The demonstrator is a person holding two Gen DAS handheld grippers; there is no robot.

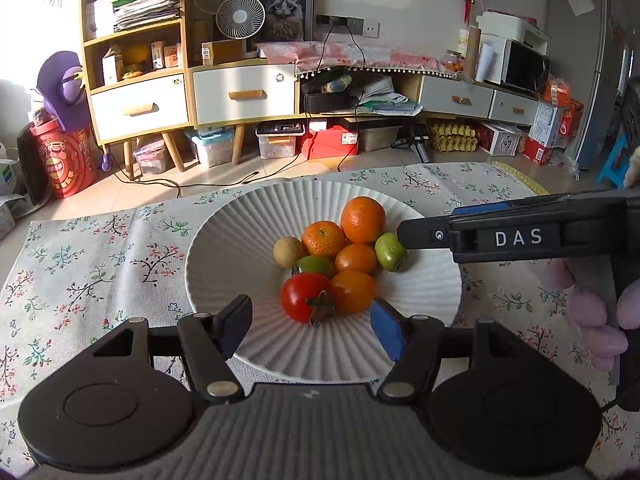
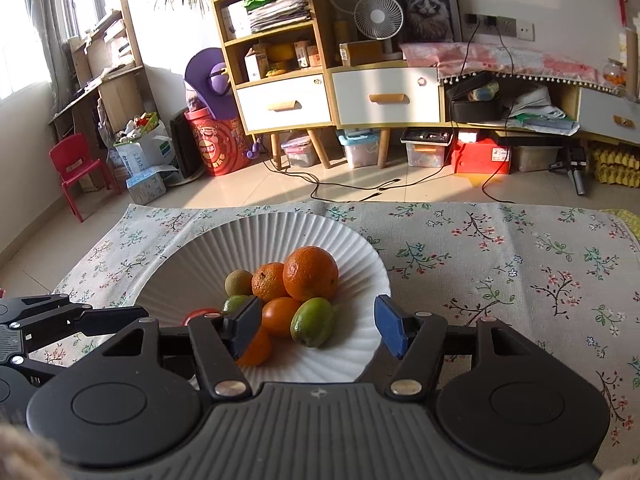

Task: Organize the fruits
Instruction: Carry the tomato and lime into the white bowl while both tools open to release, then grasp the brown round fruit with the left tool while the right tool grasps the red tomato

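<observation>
A white ribbed plate (image 1: 240,248) holds a pile of fruit: a big orange (image 1: 363,219), a mandarin (image 1: 322,239), two smaller oranges, a red tomato (image 1: 306,297), two green fruits and a pale brown one (image 1: 288,252). My left gripper (image 1: 310,330) is open and empty over the plate's near rim, with the tomato just ahead of its fingers. My right gripper (image 2: 316,330) is open and empty, its fingers on either side of a green fruit (image 2: 312,322) without touching it. The plate (image 2: 192,268) also shows in the right wrist view. The right gripper also shows in the left wrist view (image 1: 404,234), beside the right-hand green fruit (image 1: 391,251).
The plate sits on a floral tablecloth (image 2: 500,264) with bare cloth to the right. Behind the table are cabinets (image 1: 240,96), storage boxes, cables on the floor and a red child's chair (image 2: 76,168).
</observation>
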